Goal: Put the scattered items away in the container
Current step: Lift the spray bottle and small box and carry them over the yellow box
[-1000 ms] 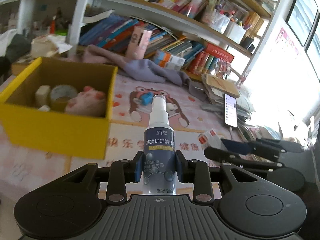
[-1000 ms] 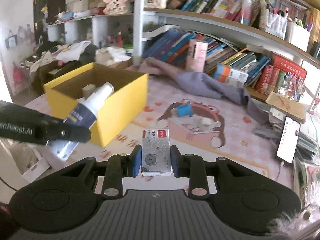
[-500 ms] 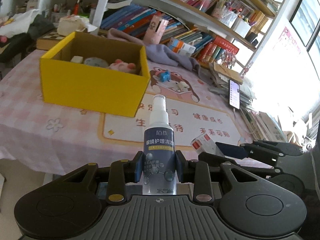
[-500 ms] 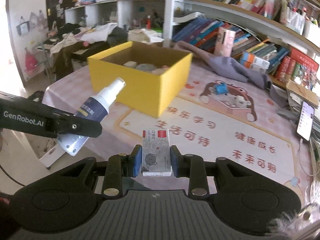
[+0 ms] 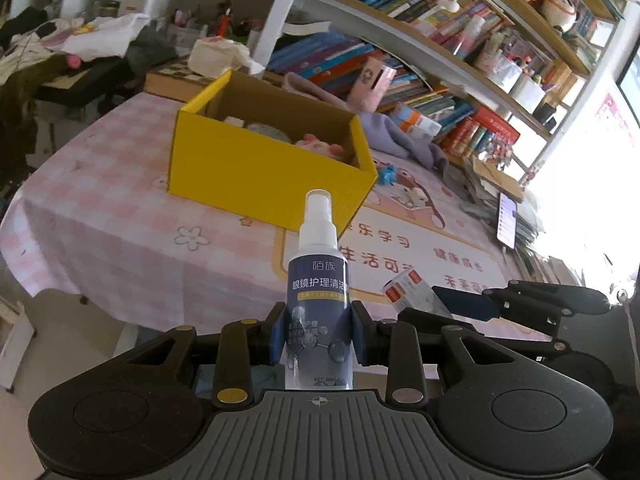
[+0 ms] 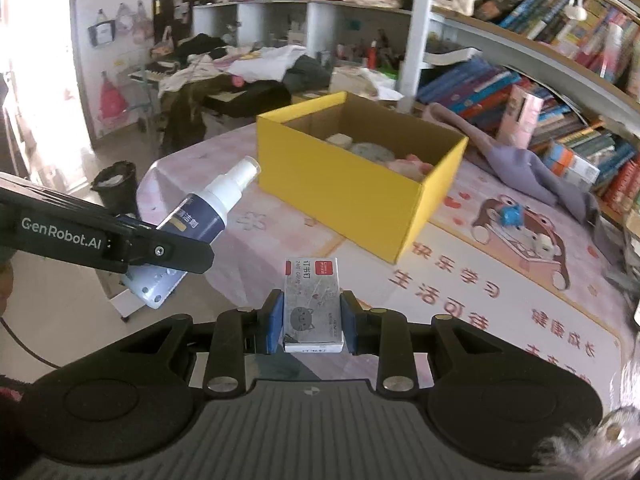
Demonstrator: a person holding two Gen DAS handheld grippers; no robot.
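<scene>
My left gripper (image 5: 319, 334) is shut on a dark blue spray bottle (image 5: 319, 280) with a white nozzle, held upright; the same bottle (image 6: 212, 208) shows at the left of the right wrist view. My right gripper (image 6: 312, 320) is shut on a small grey staple box (image 6: 312, 300) with red labels; that box (image 5: 408, 290) appears to the right in the left wrist view. The yellow cardboard box (image 5: 264, 172) stands open on the pink checked table, well ahead of both grippers. Inside it lie a pink plush (image 5: 320, 146) and a tape roll (image 6: 370, 149).
A purple cloth (image 6: 516, 164) lies behind the box near a shelf of books. A small blue toy (image 6: 510, 214) sits on the cartoon mat. A phone (image 5: 506, 220) rests at the table's right side. The table's near edge (image 5: 100, 296) drops to the floor below the grippers.
Both grippers have drawn back from the yellow box, which now looks smaller and farther away. Each still clamps its item. The table's near edge and the floor have come into view.
</scene>
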